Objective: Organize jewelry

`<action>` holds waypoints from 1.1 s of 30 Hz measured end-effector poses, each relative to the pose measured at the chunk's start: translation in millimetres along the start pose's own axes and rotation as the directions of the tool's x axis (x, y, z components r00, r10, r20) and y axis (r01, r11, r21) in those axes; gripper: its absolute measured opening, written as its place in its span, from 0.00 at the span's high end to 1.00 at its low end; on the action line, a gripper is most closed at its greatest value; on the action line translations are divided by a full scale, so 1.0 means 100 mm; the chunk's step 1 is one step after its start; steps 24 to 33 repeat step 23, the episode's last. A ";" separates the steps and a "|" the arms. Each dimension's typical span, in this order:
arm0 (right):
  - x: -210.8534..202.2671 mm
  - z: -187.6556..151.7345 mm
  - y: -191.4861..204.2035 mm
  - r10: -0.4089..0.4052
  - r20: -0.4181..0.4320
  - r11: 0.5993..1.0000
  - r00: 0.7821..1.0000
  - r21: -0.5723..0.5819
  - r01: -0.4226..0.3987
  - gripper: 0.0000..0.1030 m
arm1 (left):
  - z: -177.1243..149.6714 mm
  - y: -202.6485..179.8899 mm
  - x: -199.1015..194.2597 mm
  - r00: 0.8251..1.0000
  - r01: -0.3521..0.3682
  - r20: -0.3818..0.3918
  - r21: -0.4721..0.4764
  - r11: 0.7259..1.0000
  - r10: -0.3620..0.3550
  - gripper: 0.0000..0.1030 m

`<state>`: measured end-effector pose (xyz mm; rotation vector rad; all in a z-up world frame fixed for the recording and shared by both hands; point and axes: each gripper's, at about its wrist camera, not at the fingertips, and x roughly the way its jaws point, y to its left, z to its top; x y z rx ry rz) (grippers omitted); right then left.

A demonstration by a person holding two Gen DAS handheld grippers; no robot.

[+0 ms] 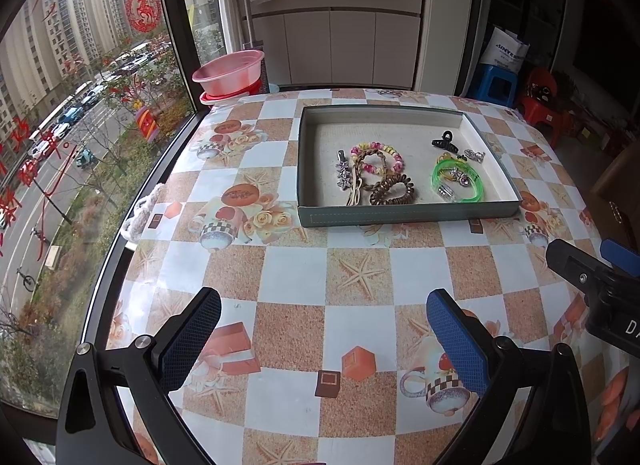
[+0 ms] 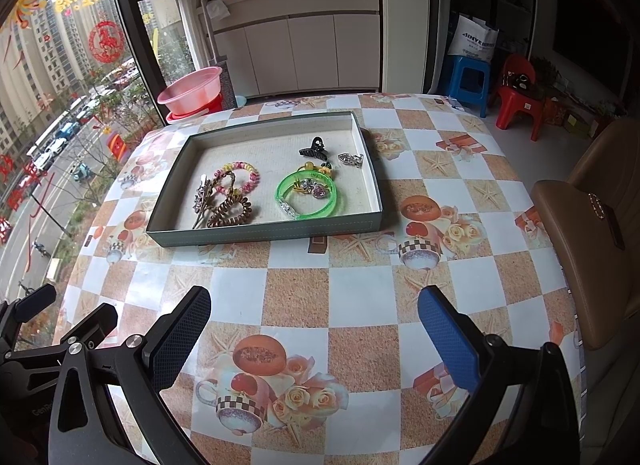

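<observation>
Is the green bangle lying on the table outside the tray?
No, the green bangle lies inside the tray, near its right end, with small sparkly pieces resting in its ring.

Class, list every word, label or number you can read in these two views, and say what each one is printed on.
"SINYE": blue print on the white bag, legible in the left view; smaller lines beneath are blurred.
"D": white letter on the right hand-held gripper; the rest is cut off.
"GenR": faint lettering on the left hand-held gripper; the rest is hidden.
Red and gold window decals: characters too distorted to read.

High-rise flat: patterned oilcloth table (image 1: 320, 277), white cabinets (image 1: 332, 45), plastic stools (image 2: 516, 93), washbasin (image 1: 230, 71).
</observation>
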<state>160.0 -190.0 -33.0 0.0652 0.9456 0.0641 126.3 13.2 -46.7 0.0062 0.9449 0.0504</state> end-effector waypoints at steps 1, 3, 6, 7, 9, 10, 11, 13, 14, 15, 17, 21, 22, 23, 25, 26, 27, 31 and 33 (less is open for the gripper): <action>0.00 0.00 0.00 0.000 0.001 1.000 1.000 0.000 0.000 0.00 | -0.01 0.00 0.00 1.000 0.000 0.000 0.000 1.000 0.000 0.00; 0.00 0.00 0.00 0.000 0.000 1.000 1.000 0.000 0.000 0.00 | -0.01 0.00 -0.01 1.000 -0.003 0.000 0.002 1.000 0.003 0.00; 0.00 0.00 0.00 0.000 0.000 1.000 1.000 -0.001 0.000 0.00 | -0.02 0.00 -0.01 1.000 -0.002 -0.001 0.003 1.000 0.002 0.00; 0.00 0.00 0.00 0.000 0.000 1.000 1.000 0.000 0.000 0.00 | -0.02 0.00 -0.01 1.000 -0.002 -0.001 0.003 1.000 0.002 0.00; 0.00 0.00 0.00 -0.001 0.000 1.000 1.000 0.001 0.001 0.00 | -0.02 0.01 -0.01 1.000 0.000 -0.003 0.002 1.000 0.000 0.00; 0.00 0.00 0.00 -0.001 0.000 1.000 1.000 0.001 0.001 0.00 | -0.02 0.01 0.00 1.000 0.001 -0.006 0.001 1.000 -0.001 0.00; 0.00 0.00 0.00 -0.001 -0.001 1.000 1.000 0.001 0.001 0.00 | -0.02 0.01 0.00 1.000 0.002 -0.008 0.000 1.000 -0.002 0.00; 0.00 -0.01 0.00 0.000 -0.003 1.000 1.000 0.001 0.000 0.00 | -0.03 0.01 0.00 1.000 0.003 -0.013 -0.003 1.000 -0.003 0.00; 0.00 -0.03 0.00 0.000 -0.004 1.000 1.000 0.000 0.000 0.00 | -0.03 0.01 0.00 1.000 0.004 -0.014 -0.005 1.000 -0.004 0.00; 0.00 -0.04 0.00 0.000 -0.005 1.000 1.000 0.001 0.000 0.00 | -0.03 0.01 0.00 1.000 0.005 -0.015 -0.008 1.000 -0.005 0.00; 0.00 -0.07 0.00 0.000 -0.007 1.000 1.000 0.002 0.000 0.00 | -0.03 0.02 0.00 1.000 0.012 -0.017 -0.013 1.000 -0.013 0.00; 0.01 -0.07 -0.01 0.000 -0.008 1.000 1.000 0.002 0.000 0.00 | -0.03 0.01 -0.01 1.000 0.019 -0.015 -0.007 1.000 -0.019 0.00; 0.01 -0.07 -0.01 0.000 -0.008 1.000 1.000 0.002 0.000 0.00 | -0.02 0.00 0.00 1.000 0.022 -0.017 -0.003 1.000 -0.022 0.00; 0.01 -0.07 -0.01 0.000 -0.007 1.000 1.000 0.002 0.000 0.00 | -0.02 -0.01 0.00 1.000 0.024 -0.019 -0.001 1.000 -0.024 0.00; 0.01 -0.07 -0.01 0.000 -0.007 1.000 1.000 0.002 0.000 0.00 | -0.02 -0.01 0.00 1.000 0.024 -0.019 -0.001 1.000 -0.024 0.00; 0.01 -0.07 -0.01 0.000 -0.007 1.000 1.000 0.002 0.000 0.00 | -0.02 -0.01 0.00 1.000 0.024 -0.019 -0.001 1.000 -0.024 0.00; 0.01 -0.07 -0.01 0.000 -0.007 1.000 1.000 0.002 0.000 0.00 | -0.02 -0.01 0.00 1.000 0.024 -0.019 -0.001 1.000 -0.024 0.00; 0.01 -0.07 -0.01 0.000 -0.007 1.000 1.000 0.002 0.000 0.00 | -0.02 -0.01 0.00 1.000 0.024 -0.019 -0.001 1.000 -0.024 0.00; 0.01 -0.07 -0.01 0.000 -0.007 1.000 1.000 0.002 0.000 0.00 | -0.02 -0.01 0.00 1.000 0.024 -0.019 -0.001 1.000 -0.024 0.00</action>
